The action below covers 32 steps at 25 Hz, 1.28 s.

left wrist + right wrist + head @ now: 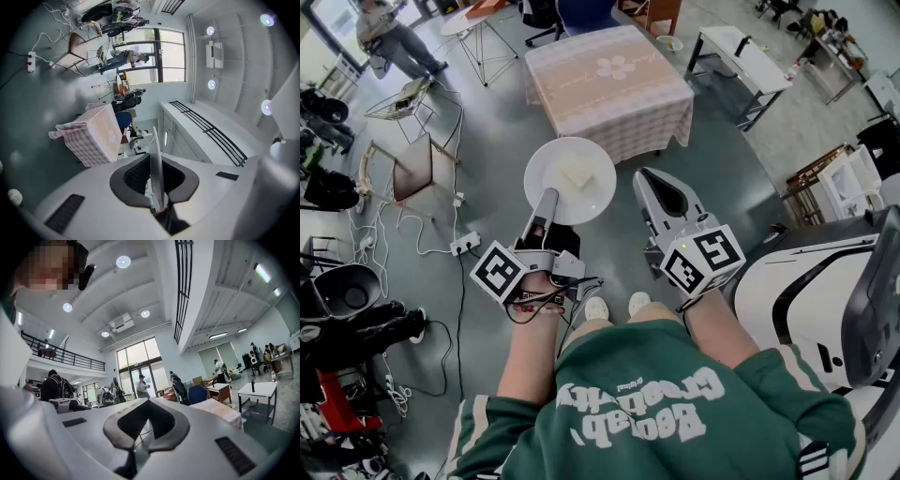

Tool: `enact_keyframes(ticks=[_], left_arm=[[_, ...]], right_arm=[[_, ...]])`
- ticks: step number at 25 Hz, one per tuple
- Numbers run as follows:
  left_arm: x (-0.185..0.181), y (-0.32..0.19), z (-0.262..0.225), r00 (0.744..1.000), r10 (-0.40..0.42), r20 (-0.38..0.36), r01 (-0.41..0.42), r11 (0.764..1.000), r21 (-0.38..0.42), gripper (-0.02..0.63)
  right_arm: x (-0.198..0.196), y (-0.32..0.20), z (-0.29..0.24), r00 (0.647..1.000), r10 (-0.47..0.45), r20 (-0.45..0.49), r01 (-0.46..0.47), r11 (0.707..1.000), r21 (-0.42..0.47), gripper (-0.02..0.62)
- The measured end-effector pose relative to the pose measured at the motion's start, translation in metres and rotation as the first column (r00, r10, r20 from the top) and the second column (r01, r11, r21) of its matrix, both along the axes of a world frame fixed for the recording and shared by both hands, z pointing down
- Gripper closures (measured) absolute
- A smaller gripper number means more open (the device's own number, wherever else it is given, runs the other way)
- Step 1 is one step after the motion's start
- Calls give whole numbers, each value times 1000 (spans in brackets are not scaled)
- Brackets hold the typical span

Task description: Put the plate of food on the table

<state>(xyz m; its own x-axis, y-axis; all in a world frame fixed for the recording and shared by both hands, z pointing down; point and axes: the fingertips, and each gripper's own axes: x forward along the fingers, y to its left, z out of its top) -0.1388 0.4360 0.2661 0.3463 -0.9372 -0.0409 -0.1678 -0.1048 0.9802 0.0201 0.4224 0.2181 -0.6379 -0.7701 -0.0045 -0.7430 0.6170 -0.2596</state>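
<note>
Round white plate (570, 180) w/ a pale block of food (577, 173) is up in the air, not on the table yet. Its near rim sits between the jaws of the L gripper (546, 208), which pinch it. The plate sticks out flat in front of them. The square, pink-checked, cloth-covered table (609, 94) is straight ahead, well apart, across grey floor (712, 159). R gripper (661, 187) is just beside the plate, jaws pressed together, nothing in them. So it looks like the L hand's job: carry it fwd.

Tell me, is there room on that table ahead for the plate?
Yes. The table is bare edge to edge, so the plate in the left gripper fits anywhere. Crowded: the floor to its left, with cables and a power strip.
</note>
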Motion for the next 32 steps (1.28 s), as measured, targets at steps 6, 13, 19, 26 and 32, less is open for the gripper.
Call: enact_keyframes(ticks=[6, 13, 19, 26, 32], left_arm=[[7, 1, 4, 1000, 1, 3, -1, 1000, -5, 575], [25, -2, 5, 1000, -6, 1, 6, 1000, -8, 575], [50, -2, 8, 1000, -20, 15, 20, 1000, -3, 575], [76, 0, 11, 999, -40, 20, 40, 999, -4, 575], [95, 6, 14, 999, -48, 26, 48, 999, 1, 575]], right_arm=[[5, 2, 4, 1000, -5, -6, 5, 1000, 0, 580], [27, -1, 6, 1000, 0, 7, 0, 1000, 4, 580], [52, -3, 9, 1000, -8, -8, 8, 1000, 18, 580], [78, -2, 14, 1000, -29, 0, 29, 1000, 11, 580], [100, 5, 21, 999, -32, 10, 32, 999, 2, 580]])
